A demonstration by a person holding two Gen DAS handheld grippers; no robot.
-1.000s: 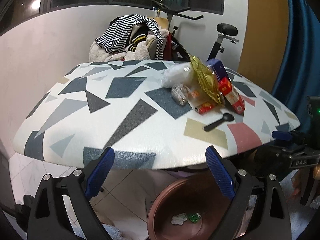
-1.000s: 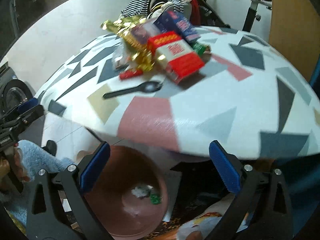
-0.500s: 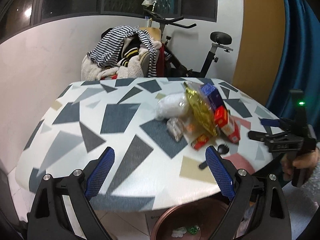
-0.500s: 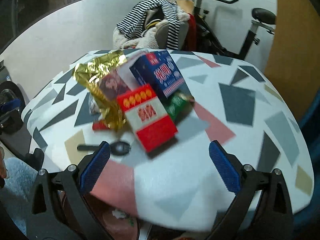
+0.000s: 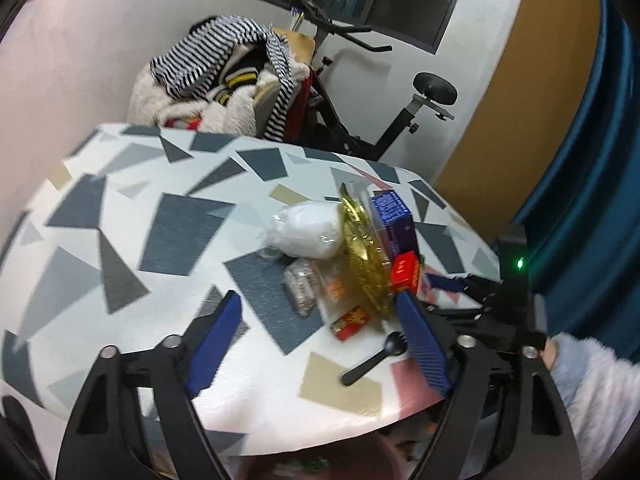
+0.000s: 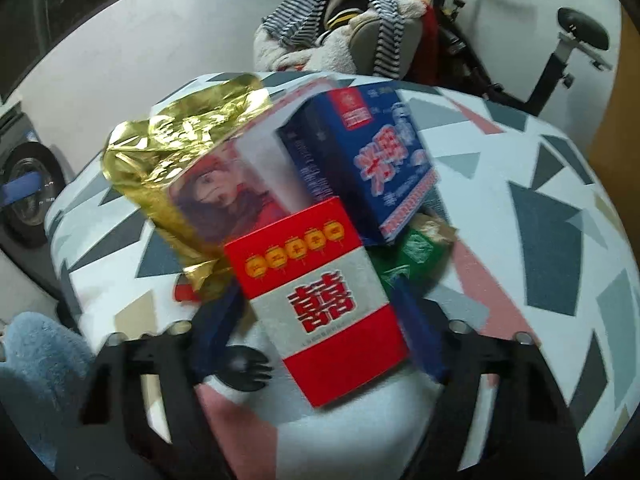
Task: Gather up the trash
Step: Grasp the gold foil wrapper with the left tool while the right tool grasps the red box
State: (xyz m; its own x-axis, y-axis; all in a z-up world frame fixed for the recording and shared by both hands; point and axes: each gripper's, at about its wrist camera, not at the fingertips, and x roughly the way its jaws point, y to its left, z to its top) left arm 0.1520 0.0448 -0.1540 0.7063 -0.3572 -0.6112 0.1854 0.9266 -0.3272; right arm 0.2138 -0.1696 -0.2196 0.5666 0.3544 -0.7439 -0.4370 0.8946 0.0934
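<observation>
Red box [image 6: 320, 300] between closing right fingers [image 6: 418, 332]

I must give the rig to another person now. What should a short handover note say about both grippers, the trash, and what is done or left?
Left gripper: jaws closing, nothing between them, over the table left of the trash pile.
Right gripper: jaws closing around the red and white box; whether the pads press it yet is unclear.
Trash on the table: gold foil bag, blue box, green wrapper, white plastic bag, clear wrapper, small red packet, black plastic spoon.
Done: some scraps already lie in the brown basin below the table edge.
Left: the whole pile.
</observation>
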